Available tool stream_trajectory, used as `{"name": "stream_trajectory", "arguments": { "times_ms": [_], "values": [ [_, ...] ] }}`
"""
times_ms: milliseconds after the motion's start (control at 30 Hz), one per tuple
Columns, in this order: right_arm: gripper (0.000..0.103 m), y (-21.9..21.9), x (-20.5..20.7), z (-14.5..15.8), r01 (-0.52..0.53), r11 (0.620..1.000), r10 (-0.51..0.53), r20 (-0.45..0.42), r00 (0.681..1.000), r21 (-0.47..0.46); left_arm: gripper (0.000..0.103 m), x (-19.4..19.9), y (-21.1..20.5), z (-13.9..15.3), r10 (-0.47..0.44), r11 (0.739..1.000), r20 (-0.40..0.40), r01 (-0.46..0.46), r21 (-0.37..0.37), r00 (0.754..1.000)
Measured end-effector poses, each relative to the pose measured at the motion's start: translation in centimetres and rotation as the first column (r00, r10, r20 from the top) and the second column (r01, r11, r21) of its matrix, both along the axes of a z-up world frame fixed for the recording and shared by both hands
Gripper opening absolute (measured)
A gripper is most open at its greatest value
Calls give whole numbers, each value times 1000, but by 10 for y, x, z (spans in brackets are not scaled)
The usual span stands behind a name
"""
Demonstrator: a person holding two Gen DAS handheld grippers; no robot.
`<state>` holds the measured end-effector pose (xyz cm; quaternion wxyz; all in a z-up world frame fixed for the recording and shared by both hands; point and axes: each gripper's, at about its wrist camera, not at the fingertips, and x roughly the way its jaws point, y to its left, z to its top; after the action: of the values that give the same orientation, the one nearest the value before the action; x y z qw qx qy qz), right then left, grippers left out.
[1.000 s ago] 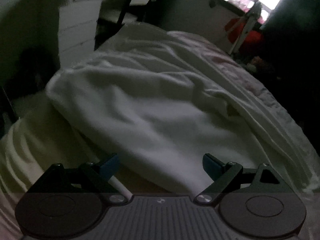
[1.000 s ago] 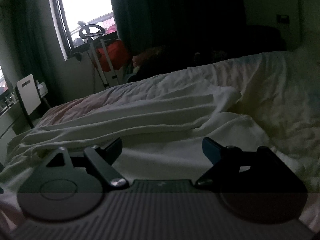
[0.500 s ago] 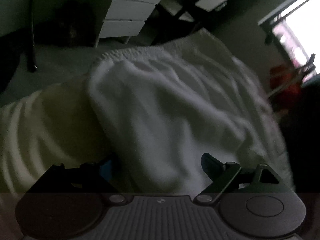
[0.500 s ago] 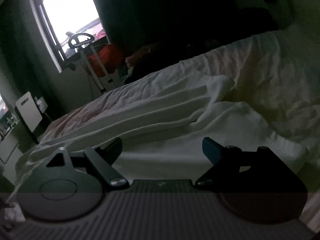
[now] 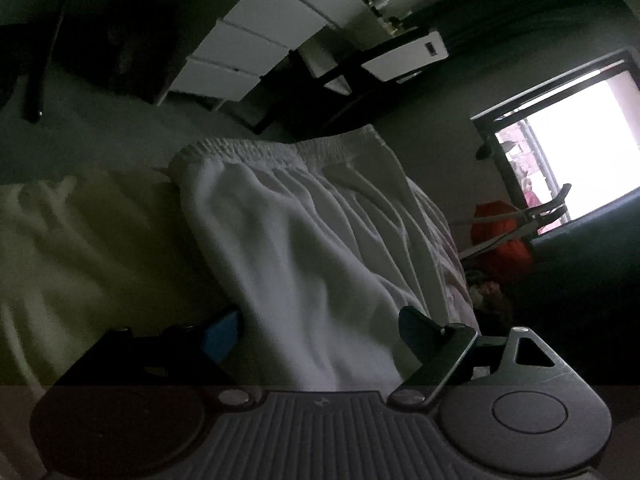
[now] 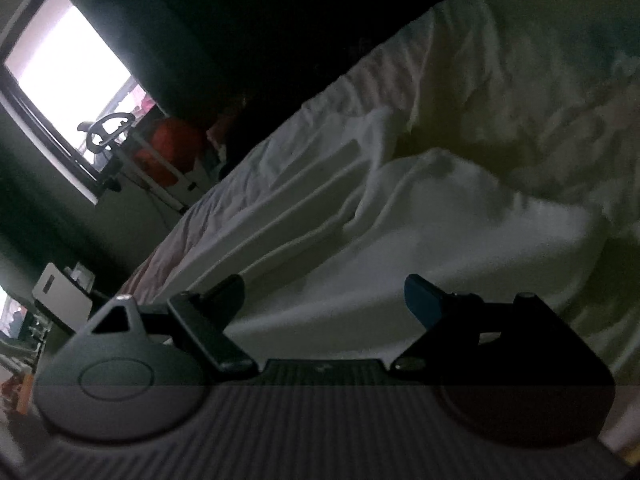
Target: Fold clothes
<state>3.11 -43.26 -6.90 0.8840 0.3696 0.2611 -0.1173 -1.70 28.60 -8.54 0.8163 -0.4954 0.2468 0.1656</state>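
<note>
A white garment (image 5: 320,240) with a gathered elastic waistband (image 5: 272,150) lies on the bed. In the left wrist view its cloth runs between the wide-apart fingers of my left gripper (image 5: 320,328), which is open. In the right wrist view the same white garment (image 6: 420,232) lies in folds on the bed, with long ridges running to the left. My right gripper (image 6: 324,296) is open and sits low over the cloth, its fingers on either side of a flat stretch. The room is dim.
A cream bedsheet (image 5: 80,240) covers the bed around the garment and shows crumpled in the right wrist view (image 6: 520,92). White drawers (image 5: 248,48) stand beyond the bed. A bright window (image 6: 64,68), a red bag (image 6: 172,140) and a metal frame lie past the far side.
Both views have rolled and tilted. The left gripper has moved in on the garment, so the waistband now shows ahead and cloth lies between its fingers. The right gripper has dropped closer to the cloth.
</note>
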Motion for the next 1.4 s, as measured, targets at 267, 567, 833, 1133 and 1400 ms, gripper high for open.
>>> {"name": "stream_trajectory", "arguments": {
  "times_ms": [267, 567, 833, 1133, 1400],
  "values": [
    [88, 5, 5, -5, -25, 1000, 25, -16, 1000, 19, 82, 3, -12, 19, -33, 994, 90, 24, 105, 995],
    [88, 9, 10, -13, -45, 998, 48, -45, 998, 47, 85, 33, -43, -16, -311, 944, -68, 300, -140, 948],
    [88, 11, 18, -22, -53, 996, 58, -76, 995, 65, 89, 56, -67, -43, -448, 883, -167, 405, -240, 878],
    [88, 9, 20, -28, -24, 996, 32, -101, 994, 84, 74, 32, -36, -34, -134, 985, -157, 115, -126, 978],
    [88, 8, 21, -32, -17, 995, 29, -112, 993, 103, 83, 21, -38, -25, -97, 993, -212, 82, -79, 973]
  ]
}}
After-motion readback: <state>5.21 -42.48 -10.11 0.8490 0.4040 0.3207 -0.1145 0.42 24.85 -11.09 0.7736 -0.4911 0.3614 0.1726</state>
